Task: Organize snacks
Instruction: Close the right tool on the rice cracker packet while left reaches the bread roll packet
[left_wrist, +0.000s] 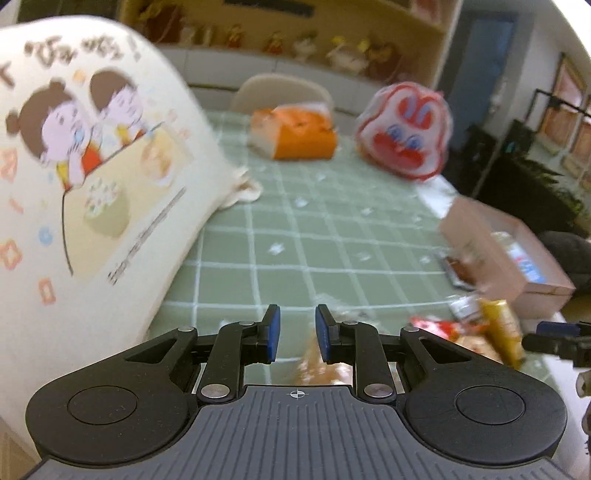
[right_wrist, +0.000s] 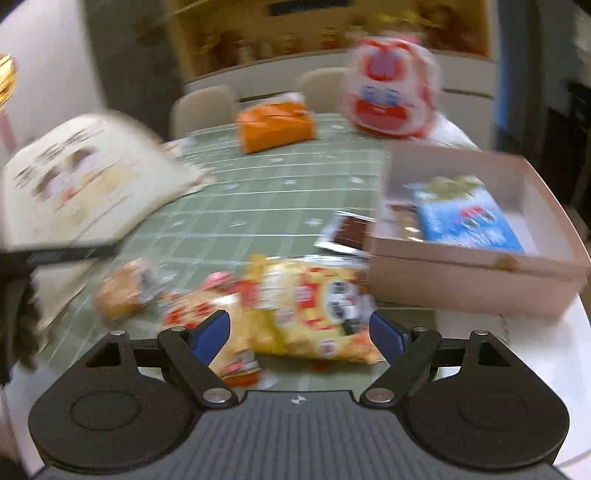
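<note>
Green checked counter (left_wrist: 295, 229) lying under us, left wrist view, we are holding the left gripper (left_wrist: 297, 334) low, jaws narrowly apart and empty, cartoon bag (left_wrist: 92, 177) beside us, right wrist view, we are hovering the right gripper (right_wrist: 299, 332), jaws wide, over the yellow snack packet (right_wrist: 314, 306), pink box (right_wrist: 480, 273) just beside.

1 box (right_wrist: 476, 273), 2 grippers (both blurred)

Beyond my green grid-patterned tablecloth (left_wrist: 332, 236) I see two cream round-backed chairs (right_wrist: 207, 107), a pale wooden shelf of blurred figurines (left_wrist: 295, 40), and warm wood-framed windows (left_wrist: 569, 107) far right.
</note>
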